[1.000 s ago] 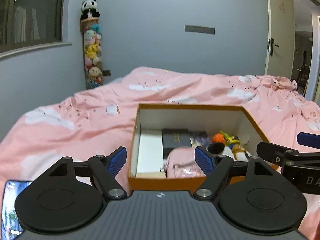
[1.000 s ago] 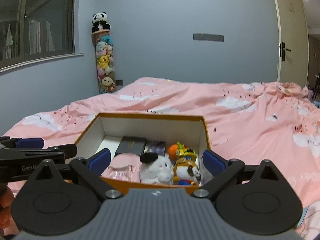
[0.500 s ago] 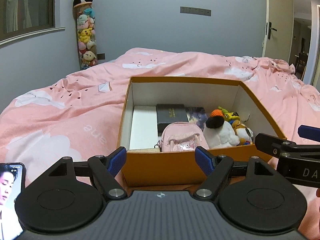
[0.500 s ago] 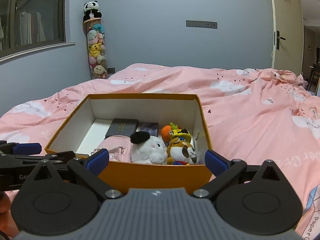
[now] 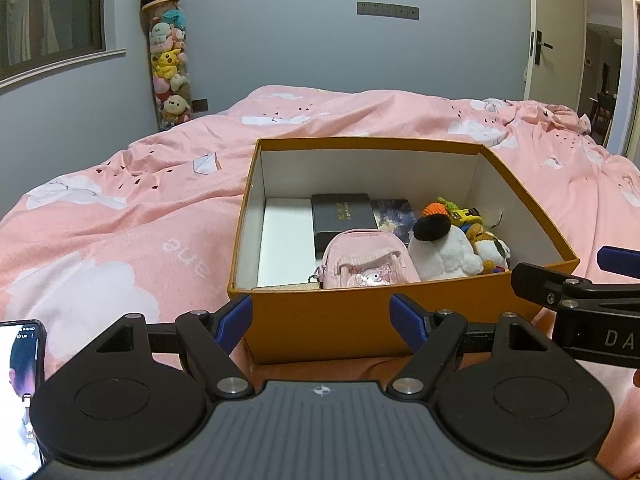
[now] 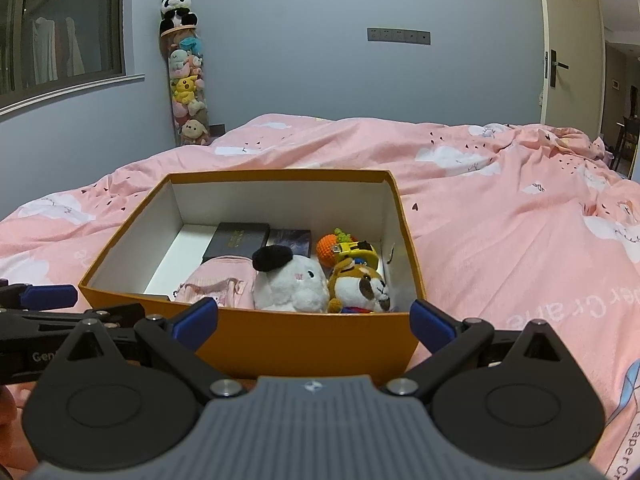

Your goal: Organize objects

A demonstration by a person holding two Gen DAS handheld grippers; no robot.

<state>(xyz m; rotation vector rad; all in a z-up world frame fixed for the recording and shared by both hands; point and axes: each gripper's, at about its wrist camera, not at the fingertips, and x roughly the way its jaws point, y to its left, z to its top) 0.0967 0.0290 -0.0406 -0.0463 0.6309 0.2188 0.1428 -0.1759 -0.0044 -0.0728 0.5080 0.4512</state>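
An open orange box (image 5: 340, 324) (image 6: 304, 344) sits on the pink bed. Inside are a small pink backpack (image 5: 368, 260) (image 6: 216, 284), a white plush with a black hat (image 5: 440, 250) (image 6: 290, 280), a brown dog plush (image 6: 360, 286), an orange crochet toy (image 6: 330, 248), a black box (image 5: 344, 212) and a white flat box (image 5: 286, 236). My left gripper (image 5: 320, 316) is open and empty, just in front of the box's near wall. My right gripper (image 6: 314, 322) is open and empty, also in front of the near wall.
The pink duvet (image 5: 120, 220) covers the bed all around the box. A phone (image 5: 20, 380) lies at the near left. A tall tube of plush toys (image 6: 186, 80) stands in the far corner. A door (image 6: 572, 48) is at the right.
Both grippers have risen and pulled back a little, so the views look down into the box more. Both stayed open and empty.
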